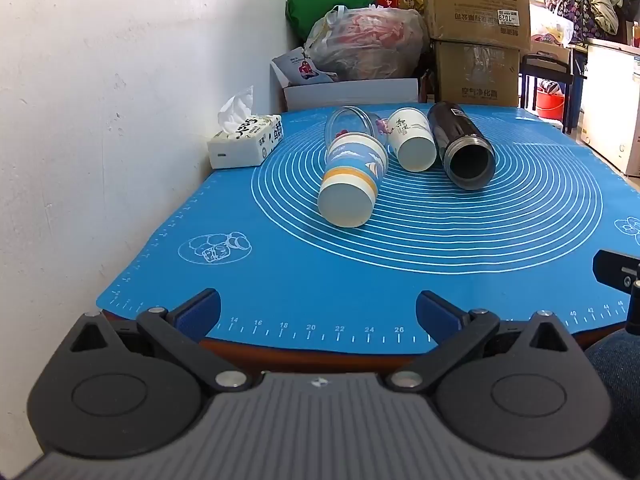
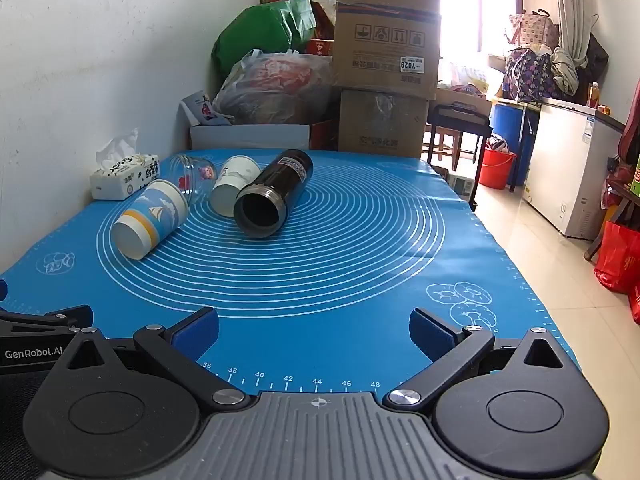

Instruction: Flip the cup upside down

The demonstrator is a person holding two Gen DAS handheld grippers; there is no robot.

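Observation:
Several cups lie on their sides on the blue mat (image 1: 360, 280). A blue paper cup with a sailboat print (image 1: 354, 178) (image 2: 150, 218) lies nearest, base toward me. Behind it lies a clear glass cup (image 1: 350, 124) (image 2: 192, 176). A white paper cup (image 1: 412, 140) (image 2: 234, 186) lies beside it. A black flask (image 1: 462, 146) (image 2: 272, 196) lies with its open mouth toward me. My left gripper (image 1: 318, 314) is open and empty at the mat's near edge. My right gripper (image 2: 314, 330) is open and empty at the near edge, further right.
A tissue box (image 1: 246, 140) (image 2: 124, 176) stands by the white wall on the left. Cardboard boxes (image 2: 386, 64) and bags (image 2: 276, 88) pile behind the table. The floor drops off at the right with a red bucket (image 2: 496, 168) and a white freezer (image 2: 572, 168).

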